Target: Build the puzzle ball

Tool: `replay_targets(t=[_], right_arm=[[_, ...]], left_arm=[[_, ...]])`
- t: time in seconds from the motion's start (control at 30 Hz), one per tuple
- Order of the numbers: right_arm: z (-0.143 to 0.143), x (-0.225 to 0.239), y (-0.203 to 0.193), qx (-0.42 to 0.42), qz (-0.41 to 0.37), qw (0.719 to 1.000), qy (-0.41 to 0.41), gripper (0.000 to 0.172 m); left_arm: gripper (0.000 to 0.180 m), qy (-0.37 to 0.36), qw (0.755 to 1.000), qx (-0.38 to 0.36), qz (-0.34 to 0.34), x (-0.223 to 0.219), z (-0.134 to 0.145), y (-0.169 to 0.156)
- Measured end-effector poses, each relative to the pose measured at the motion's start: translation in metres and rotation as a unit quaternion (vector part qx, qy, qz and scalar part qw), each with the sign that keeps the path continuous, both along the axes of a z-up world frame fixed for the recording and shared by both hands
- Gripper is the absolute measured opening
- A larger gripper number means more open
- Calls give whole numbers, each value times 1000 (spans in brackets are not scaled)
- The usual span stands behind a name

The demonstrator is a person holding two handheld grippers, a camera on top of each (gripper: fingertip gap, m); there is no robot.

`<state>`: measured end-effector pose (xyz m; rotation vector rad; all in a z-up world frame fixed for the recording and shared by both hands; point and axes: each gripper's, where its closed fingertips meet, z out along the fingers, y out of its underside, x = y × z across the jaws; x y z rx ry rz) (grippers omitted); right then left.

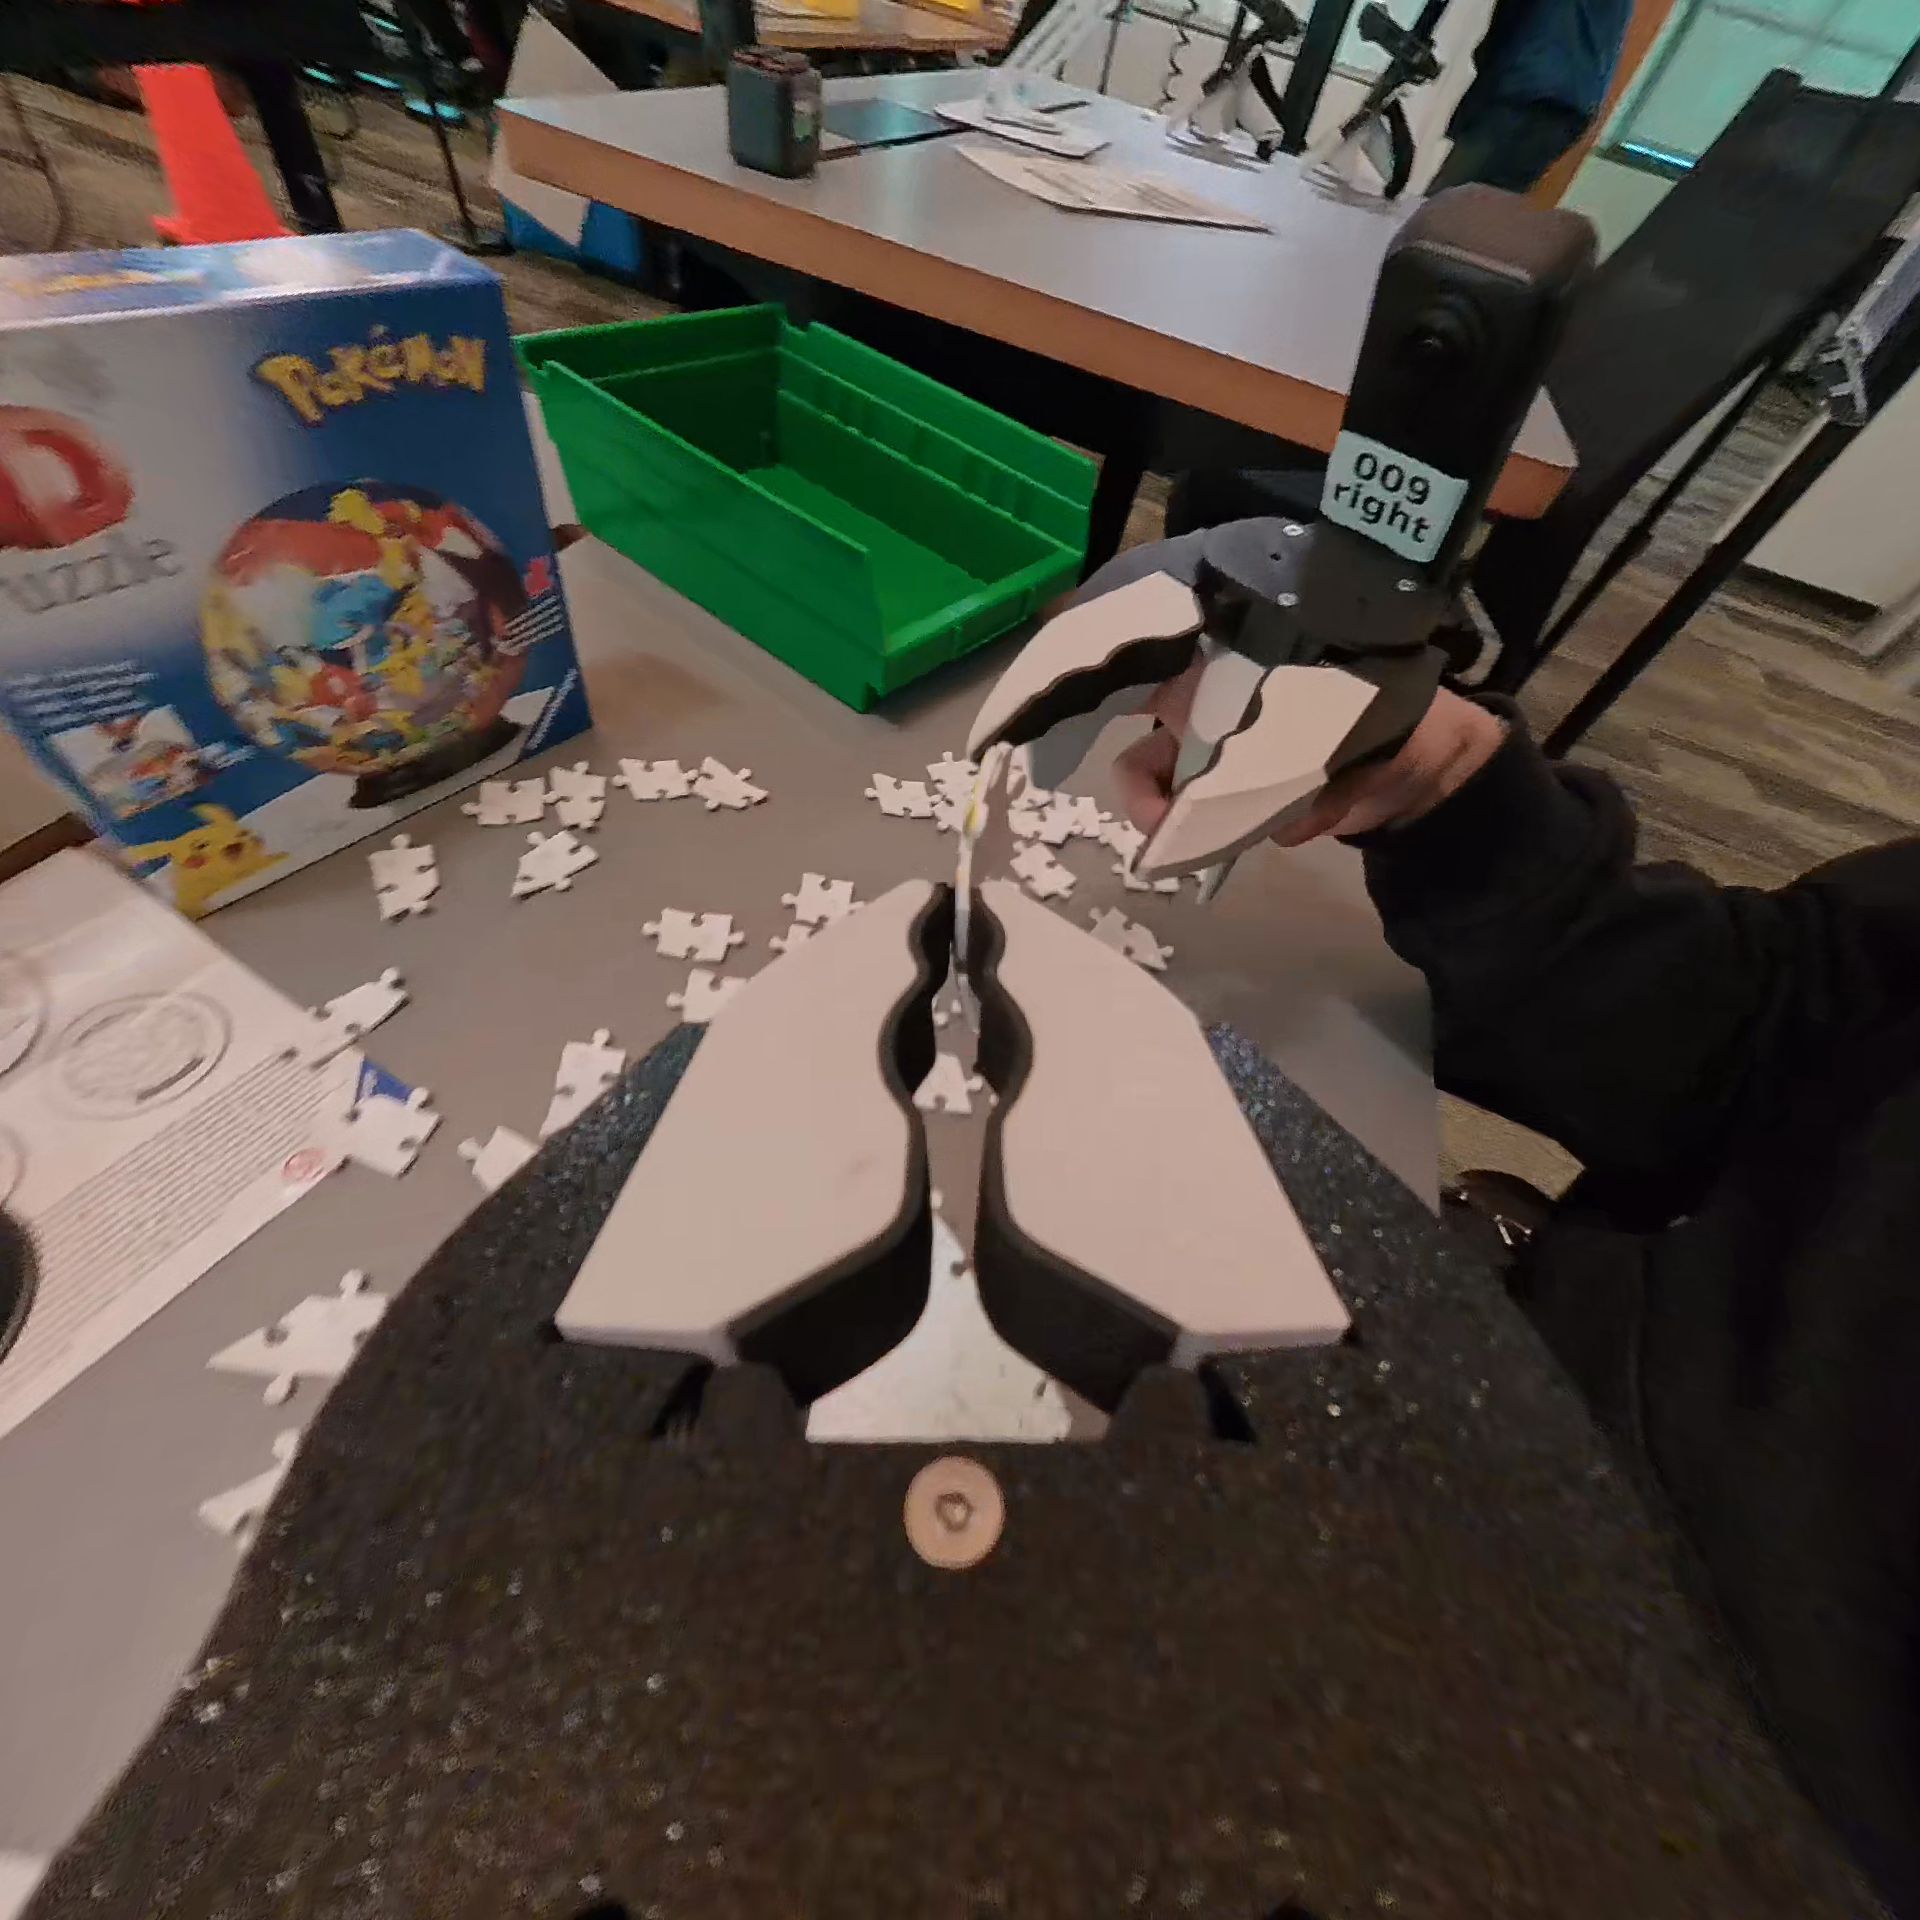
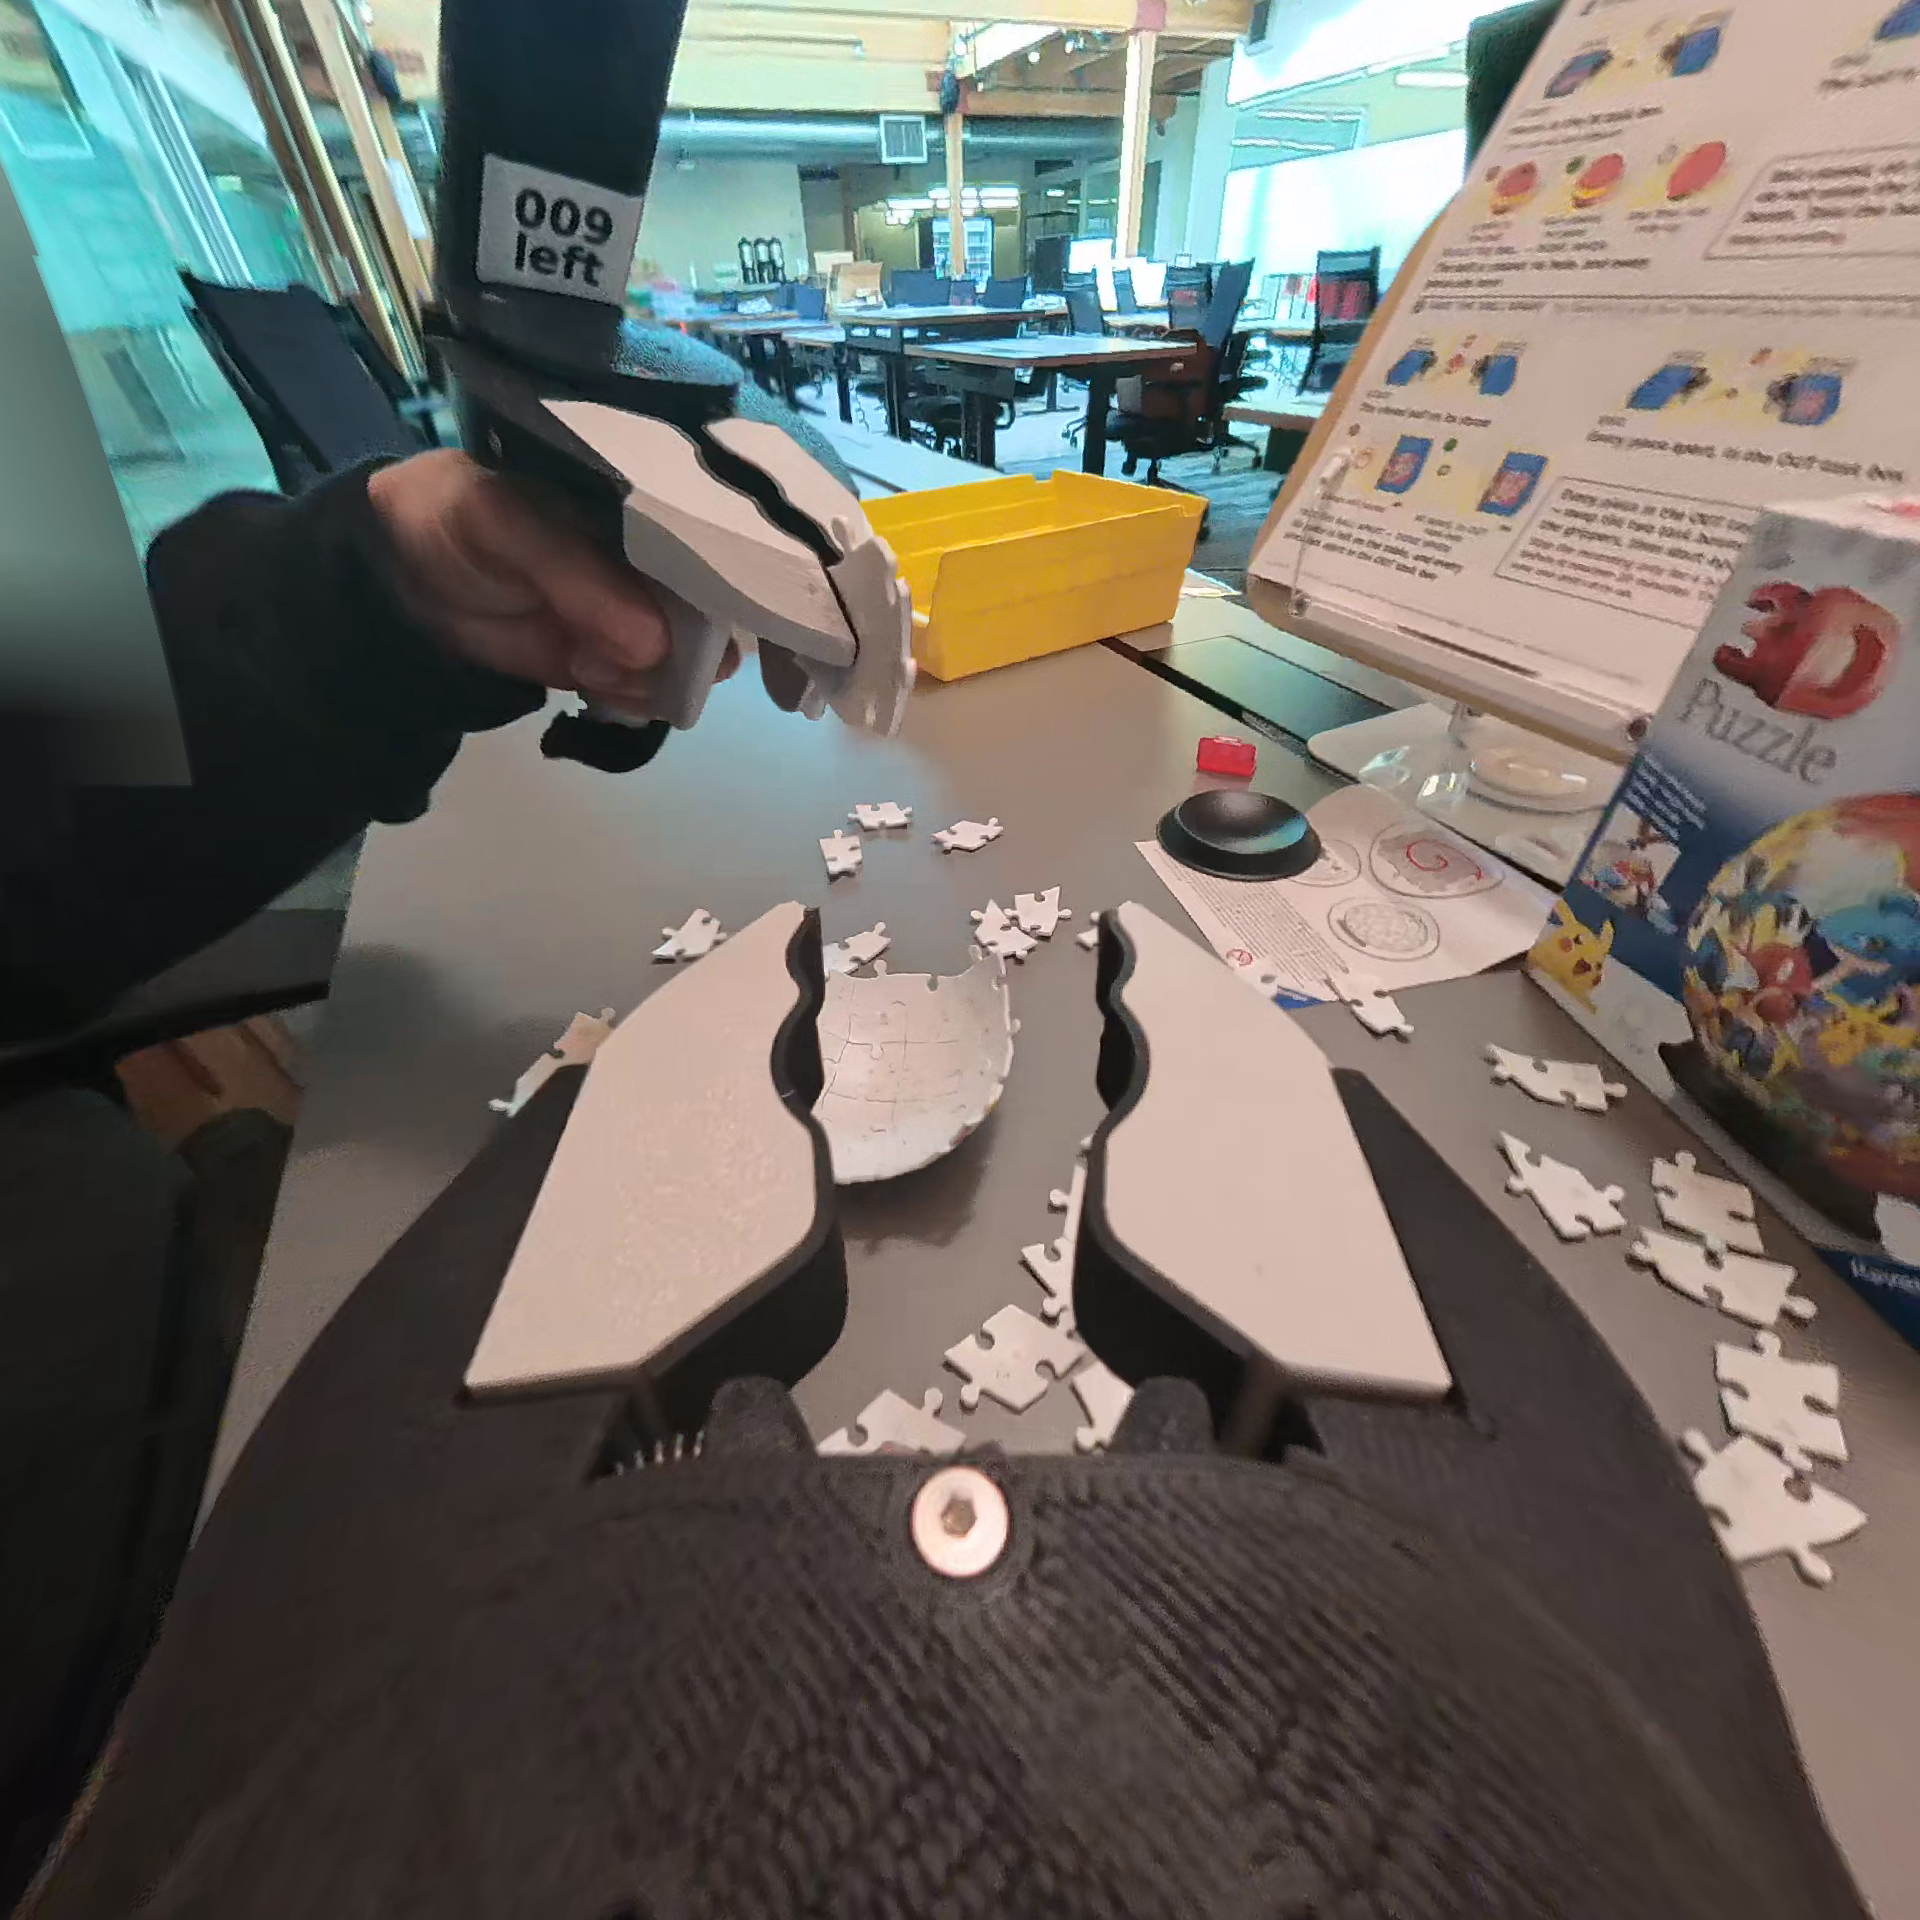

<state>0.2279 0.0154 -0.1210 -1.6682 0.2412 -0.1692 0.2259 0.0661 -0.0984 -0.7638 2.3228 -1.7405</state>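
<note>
Your left gripper [image 2: 868, 623] pinches a white strip of joined puzzle pieces [image 2: 873, 634] by its edge, above bare table [image 2: 623, 831], your right gripper [image 2: 951, 935] spread wide over a curved puzzle shell [image 2: 914, 1060], loose pieces [image 2: 1704, 1278] scattered around, puzzle box [image 2: 1787, 935] at right edge.

The right gripper [image 2: 951, 935] hangs open over a curved puzzle shell [image 2: 914, 1070] on the table [image 2: 623, 831], loose pieces [image 2: 1704, 1278] along its right edge.

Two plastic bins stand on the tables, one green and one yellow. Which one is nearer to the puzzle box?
The green bin: it stands right beside the puzzle box, while the yellow bin stands apart.
</note>
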Motion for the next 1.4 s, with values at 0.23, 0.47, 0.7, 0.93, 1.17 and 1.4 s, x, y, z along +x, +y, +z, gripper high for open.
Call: replay_targets(t=[0.23,0.47,0.7,0.93,1.17,1.4], right_arm=[[13,-17,52,-40,90,993,-70,49],[8,-18,91,-70,204,975,-50,36],[-19,-11,110,-78,223,972,1,27],[-10,-6,122,10,204,976,81,20],[1,-12,122,40,201,976,76,3],[-23,-19,109,-93,216,969,75,2]], left_arm=[[1,-24,998,-56,27,-19,-8,34],[1,-45,996,-67,41,-22,-21,49],[2,-33,993,-101,57,-11,-33,61],[1,-61,975,-185,103,-2,-19,64],[3,-88,960,-225,139,-3,-8,62],[27,-99,985,-90,105,-12,-16,67]])
